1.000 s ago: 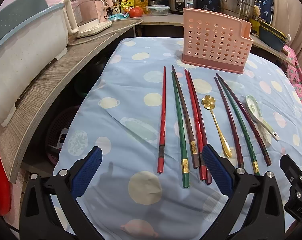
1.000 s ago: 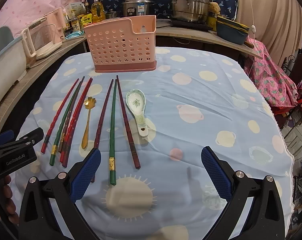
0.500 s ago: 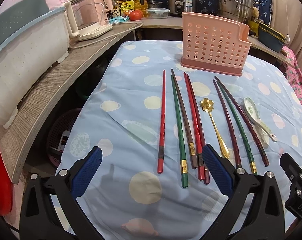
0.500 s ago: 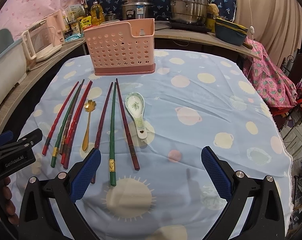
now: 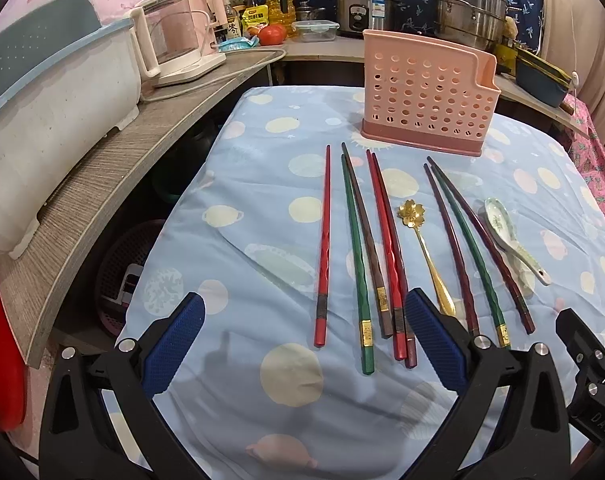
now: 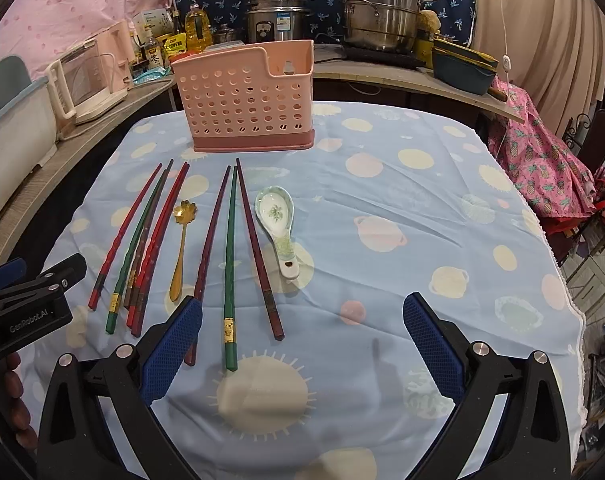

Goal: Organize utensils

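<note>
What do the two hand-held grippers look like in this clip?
Both match: the left hand-held gripper and right hand-held gripper have black plastic frames with triangular cut-outs, silver rivets, and blue cross-hatched pads. In the right wrist view, the left one's side carries white "GenRobot.AI" lettering. No cables or sleeves show.

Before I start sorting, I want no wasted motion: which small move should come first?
Probably ease the open right tool forward and down over the green chopstick lying between its fingers. Nothing is held yet, and the pink holder looks empty.
</note>
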A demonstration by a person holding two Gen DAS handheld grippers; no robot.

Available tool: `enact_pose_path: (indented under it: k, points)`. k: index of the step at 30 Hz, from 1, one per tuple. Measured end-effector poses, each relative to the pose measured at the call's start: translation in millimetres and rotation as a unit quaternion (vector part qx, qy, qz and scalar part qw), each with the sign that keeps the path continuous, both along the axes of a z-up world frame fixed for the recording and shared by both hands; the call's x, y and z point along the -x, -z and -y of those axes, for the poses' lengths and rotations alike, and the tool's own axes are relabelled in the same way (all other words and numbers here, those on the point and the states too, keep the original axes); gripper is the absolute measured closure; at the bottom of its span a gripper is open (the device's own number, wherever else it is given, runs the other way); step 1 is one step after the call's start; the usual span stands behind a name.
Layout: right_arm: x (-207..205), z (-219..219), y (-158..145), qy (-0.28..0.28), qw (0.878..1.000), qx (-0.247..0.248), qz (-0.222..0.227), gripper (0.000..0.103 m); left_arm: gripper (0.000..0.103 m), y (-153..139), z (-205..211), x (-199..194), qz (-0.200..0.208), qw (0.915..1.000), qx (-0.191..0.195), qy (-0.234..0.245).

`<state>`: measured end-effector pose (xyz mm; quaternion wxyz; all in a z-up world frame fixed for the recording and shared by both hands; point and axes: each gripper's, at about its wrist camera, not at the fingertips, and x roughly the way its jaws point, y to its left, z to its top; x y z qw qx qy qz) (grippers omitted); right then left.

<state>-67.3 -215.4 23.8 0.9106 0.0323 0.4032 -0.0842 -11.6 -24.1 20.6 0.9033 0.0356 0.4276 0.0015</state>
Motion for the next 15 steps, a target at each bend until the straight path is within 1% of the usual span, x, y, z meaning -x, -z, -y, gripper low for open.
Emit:
enact_pose_path:
  k: [15]
  points:
    - [1.4,-3.7,-0.7,-0.006,1.0,-0.001,0.001,0.007,0.007,-1.1,-1.2,0.7,0.001,1.0,-0.001,-0.002]
